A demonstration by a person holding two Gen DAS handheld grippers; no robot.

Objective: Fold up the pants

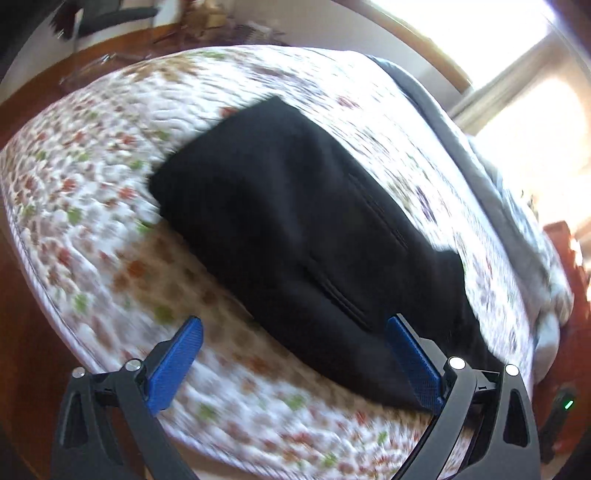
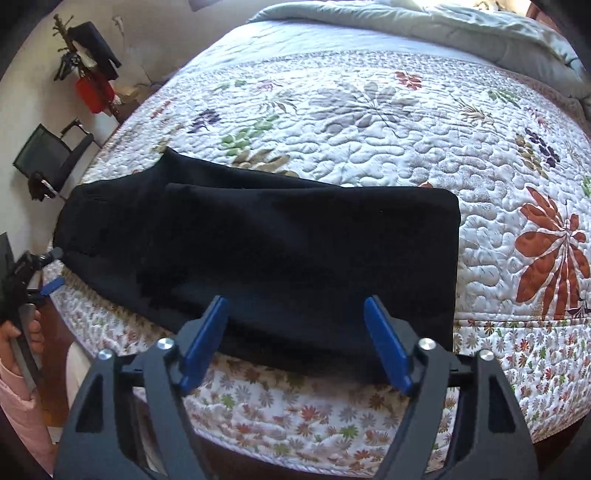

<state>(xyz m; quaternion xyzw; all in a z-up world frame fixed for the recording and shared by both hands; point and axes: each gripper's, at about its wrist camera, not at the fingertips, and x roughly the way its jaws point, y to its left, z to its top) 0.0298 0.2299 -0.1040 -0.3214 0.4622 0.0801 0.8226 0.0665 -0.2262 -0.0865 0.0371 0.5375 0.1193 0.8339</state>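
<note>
Black pants [image 2: 280, 243] lie flat on a floral quilt [image 2: 369, 122], legs doubled over, near the bed's front edge. They also show in the left wrist view [image 1: 295, 221], which is blurred. My left gripper [image 1: 295, 332] is open and empty, just short of one end of the pants. My right gripper [image 2: 295, 310] is open and empty, its blue fingers [image 2: 384, 339] hovering over the near edge of the pants. The left gripper also shows at the far left of the right wrist view [image 2: 44, 280], held in a hand.
A grey duvet [image 2: 443, 26] is bunched at the far end of the bed. A black chair [image 2: 51, 155] and a coat rack [image 2: 88, 66] stand by the wall. Wooden floor [image 1: 22, 314] lies beside the bed. A bright window [image 1: 498, 37] is behind.
</note>
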